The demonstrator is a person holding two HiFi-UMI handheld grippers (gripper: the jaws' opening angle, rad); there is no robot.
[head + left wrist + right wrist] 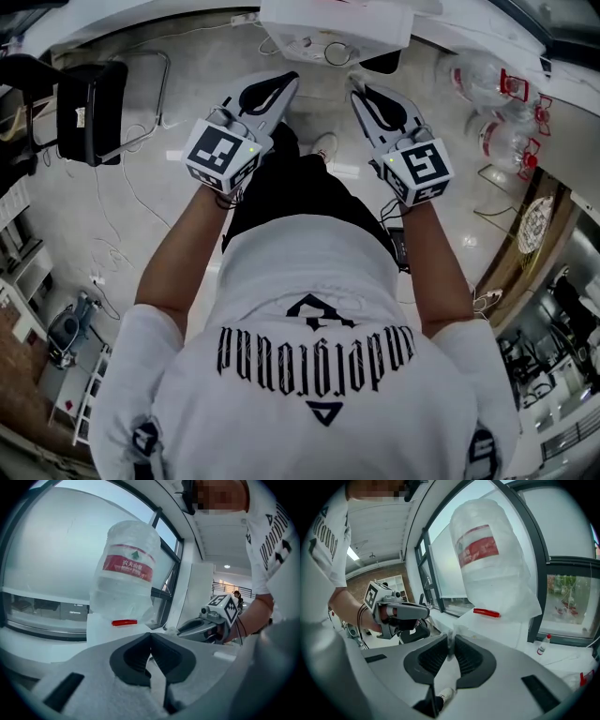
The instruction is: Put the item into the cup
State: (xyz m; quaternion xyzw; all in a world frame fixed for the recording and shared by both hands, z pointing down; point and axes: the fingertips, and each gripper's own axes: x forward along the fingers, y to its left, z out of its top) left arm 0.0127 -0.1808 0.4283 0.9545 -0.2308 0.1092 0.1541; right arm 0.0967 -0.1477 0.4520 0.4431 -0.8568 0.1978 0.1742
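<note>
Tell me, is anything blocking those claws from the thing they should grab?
No item or cup shows in any view, so that cannot be judged. The left claw and right claw are shut, facing a water bottle.

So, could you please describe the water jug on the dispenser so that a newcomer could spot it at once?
Face the big window. Before it stands a white dispenser, and the jug sits on top. Unlike the floor jugs, it stands raised, draped in clear plastic, with a red label.
</note>
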